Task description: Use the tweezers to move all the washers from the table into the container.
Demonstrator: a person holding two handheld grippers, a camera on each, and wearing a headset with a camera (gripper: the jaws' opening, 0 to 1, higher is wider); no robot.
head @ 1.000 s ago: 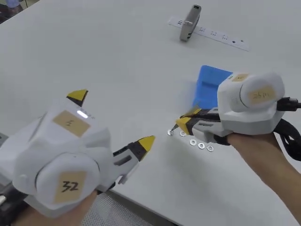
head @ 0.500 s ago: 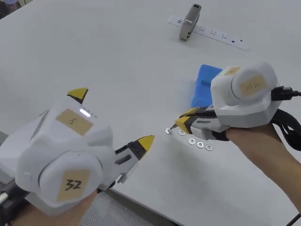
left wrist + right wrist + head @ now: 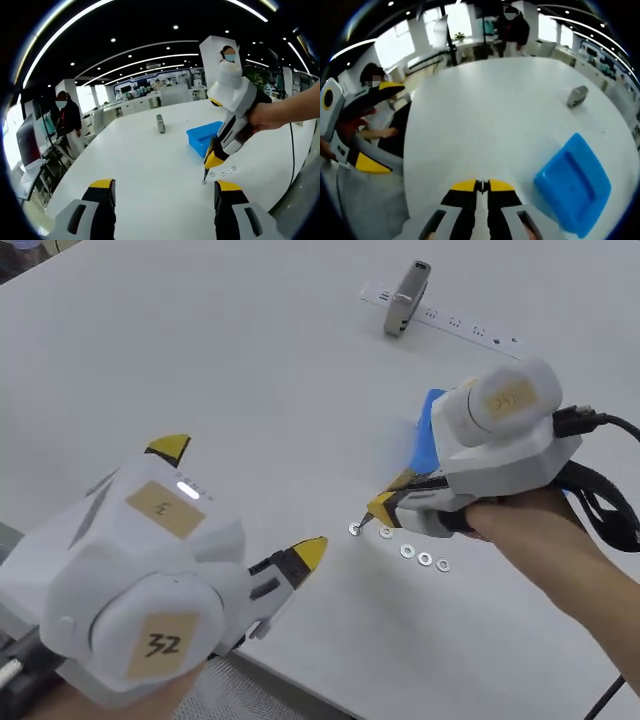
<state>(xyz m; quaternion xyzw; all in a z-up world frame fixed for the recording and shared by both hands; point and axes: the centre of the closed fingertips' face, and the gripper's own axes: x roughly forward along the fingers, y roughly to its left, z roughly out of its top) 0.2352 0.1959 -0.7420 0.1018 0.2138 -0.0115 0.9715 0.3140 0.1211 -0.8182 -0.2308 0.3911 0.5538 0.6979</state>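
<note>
Washers (image 3: 407,551): five small rings are seen in a short row on the white table (image 3: 250,360), just on the near side of the blue container (image 3: 428,435) and not touching it. The tweezers (image 3: 364,520) are clamped between the closed jaws of the right gripper (image 3: 383,506), and their tip is set at the leftmost ring of the row. Whether that ring is pinched cannot be told. In the right gripper view the two jaws are shown pressed together, with the container (image 3: 572,185) lying to the right. The left gripper (image 3: 237,498) is held at the near left, well apart from the row, with its jaws spread wide and nothing between them. A power strip (image 3: 455,314) is laid at the far side, with a grey device (image 3: 404,287) resting on it.
</note>
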